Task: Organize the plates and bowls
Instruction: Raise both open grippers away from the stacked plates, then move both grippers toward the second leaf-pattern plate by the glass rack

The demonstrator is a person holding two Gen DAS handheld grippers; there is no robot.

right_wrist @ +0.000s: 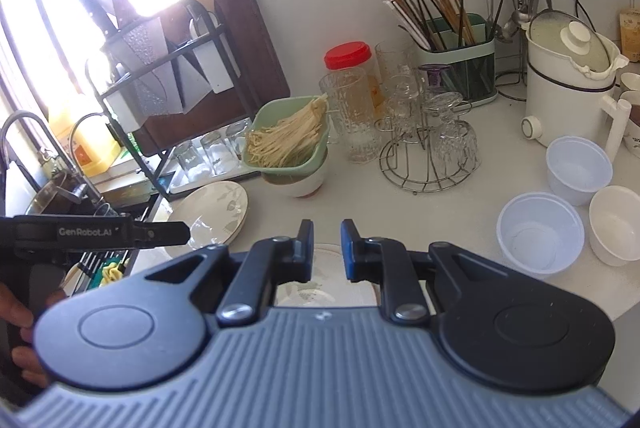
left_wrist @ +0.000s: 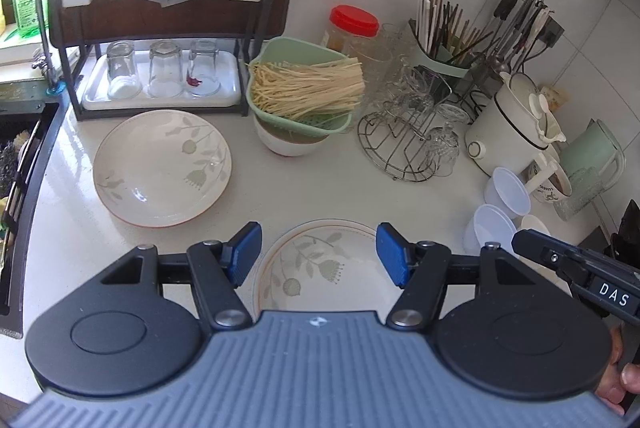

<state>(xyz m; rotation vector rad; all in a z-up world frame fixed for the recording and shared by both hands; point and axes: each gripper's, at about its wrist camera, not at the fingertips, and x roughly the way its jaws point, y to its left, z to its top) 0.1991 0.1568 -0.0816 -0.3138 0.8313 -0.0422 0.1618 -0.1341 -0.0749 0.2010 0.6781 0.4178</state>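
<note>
Two floral plates lie on the white counter. The near plate (left_wrist: 332,268) sits right under my left gripper (left_wrist: 319,254), which hangs open above it with nothing between its blue pads. The far plate (left_wrist: 162,167) rests to the left, in front of the dish rack. In the right wrist view, my right gripper (right_wrist: 327,248) stands shut and empty over the near plate (right_wrist: 320,272); it shows in the left wrist view at the right, near the plastic bowls. Two clear plastic bowls (right_wrist: 540,232) (right_wrist: 578,167) and a white bowl (right_wrist: 616,228) stand at the right.
A green colander of noodles (left_wrist: 304,87) sits on a white bowl (left_wrist: 288,143). Behind it are a black dish rack (left_wrist: 160,7) with a tray of glasses (left_wrist: 160,99), a wire glass stand (left_wrist: 404,135), a white kettle (left_wrist: 508,131) and a chopstick holder. The sink (left_wrist: 16,167) is at the left.
</note>
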